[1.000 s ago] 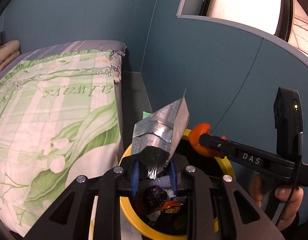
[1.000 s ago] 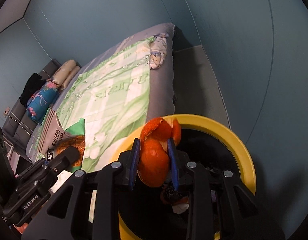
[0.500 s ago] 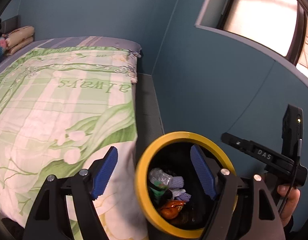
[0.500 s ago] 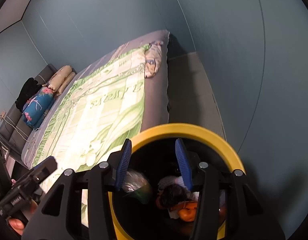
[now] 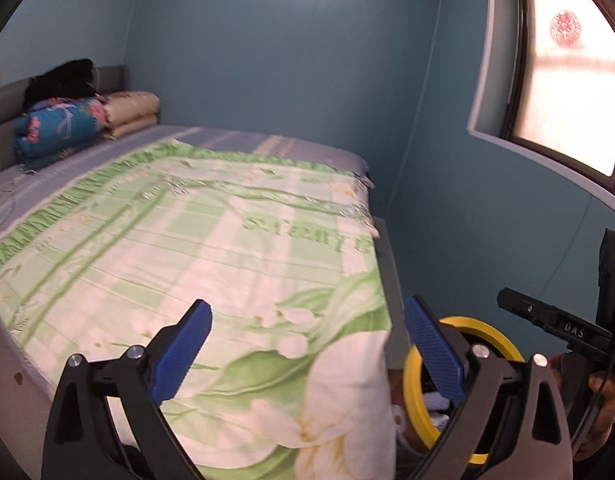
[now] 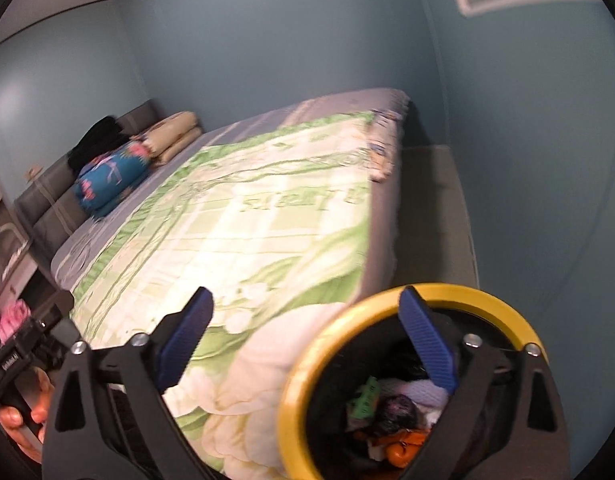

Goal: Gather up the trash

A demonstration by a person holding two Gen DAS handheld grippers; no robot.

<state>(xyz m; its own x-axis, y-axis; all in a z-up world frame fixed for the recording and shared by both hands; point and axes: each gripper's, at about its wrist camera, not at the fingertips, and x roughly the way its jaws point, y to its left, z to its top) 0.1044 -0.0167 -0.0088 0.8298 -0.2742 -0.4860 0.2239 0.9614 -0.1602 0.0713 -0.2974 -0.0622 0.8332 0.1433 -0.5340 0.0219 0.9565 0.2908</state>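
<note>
Both tongs are spread wide and carry nothing: the left tongs [image 5: 307,336] hang over the near corner of the bed [image 5: 211,240] in the lower middle of their frame, and the right tongs [image 6: 307,328] straddle the edge of the bed and the yellow-rimmed bin [image 6: 459,292] at lower right. The collected trash [image 6: 391,412] lies inside that bin — a green scrap, a dark crumpled lump, something white and an orange piece at the bottom; in the left view only a slice of the bin's rim [image 5: 411,384] shows at lower right, close against the quilt's corner. No loose litter shows on the green floral quilt [image 6: 267,216] from either camera, so the first risk, as I judge it, is a wasted or false grasp; blur smears both views, and a printed flower could pass for a wrapper. The second is the bin itself: it stands tight between the bed and the blue wall [image 6: 547,160], and the right tongs' far finger [image 6: 427,344] sits over its mouth; a careless sideways sweep could catch the rim and tip the contents out. The folded bedding [image 5: 59,128] at the upper left is not trash and should be left alone.
</note>
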